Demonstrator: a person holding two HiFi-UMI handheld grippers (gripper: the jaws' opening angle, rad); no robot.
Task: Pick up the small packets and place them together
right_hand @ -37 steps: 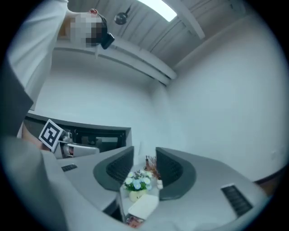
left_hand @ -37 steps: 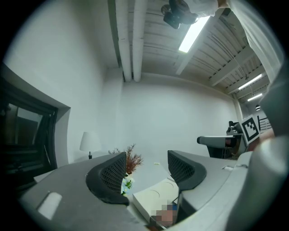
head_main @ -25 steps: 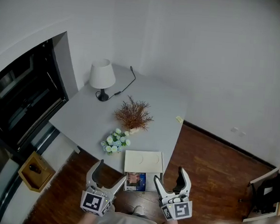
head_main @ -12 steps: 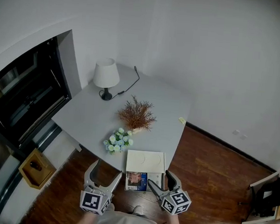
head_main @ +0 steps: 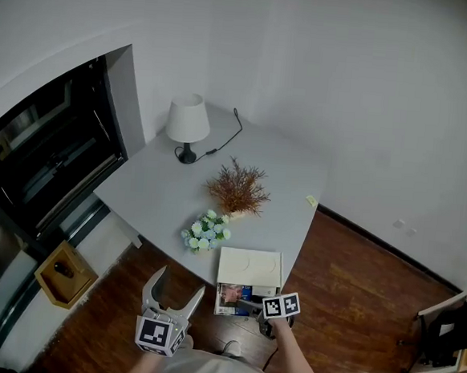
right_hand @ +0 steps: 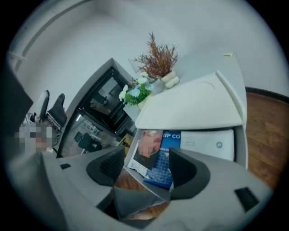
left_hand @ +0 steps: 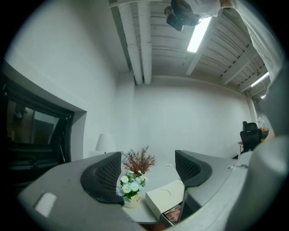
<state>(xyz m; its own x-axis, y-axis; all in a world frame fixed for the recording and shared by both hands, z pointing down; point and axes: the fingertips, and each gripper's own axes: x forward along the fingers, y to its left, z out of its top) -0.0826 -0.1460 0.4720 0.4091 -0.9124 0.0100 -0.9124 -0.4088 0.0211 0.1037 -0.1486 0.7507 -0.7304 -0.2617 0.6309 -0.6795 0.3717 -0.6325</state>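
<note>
Small packets lie in an open drawer (right_hand: 239, 149) under a flat white box (head_main: 250, 265) at the table's near edge: a dark one (right_hand: 146, 149), a blue one (right_hand: 165, 158) and a white one (right_hand: 207, 144). In the head view they show as a coloured patch (head_main: 231, 296). My right gripper (right_hand: 146, 169) tilts down over the drawer's front, and its jaws have just been closing. The blue packet's near corner lies between them, with no pad pressing on it. Its marker cube (head_main: 280, 305) faces up. My left gripper (head_main: 177, 286) hangs level and open, left of the drawer, with nothing between its fingers (left_hand: 108, 176).
On the grey table (head_main: 152, 191) stand a white lamp (head_main: 187, 126) with its cable, a dried brown plant (head_main: 238, 190) and a pot of pale flowers (head_main: 206, 232). A small yellow piece (head_main: 310, 201) lies near the right edge. A dark cabinet (head_main: 42, 167) stands at left, over wooden floor.
The right gripper has dropped from beside the left one, rolled its marker cube upward and tipped down onto the drawer, jaws narrower. The left gripper has barely shifted.
</note>
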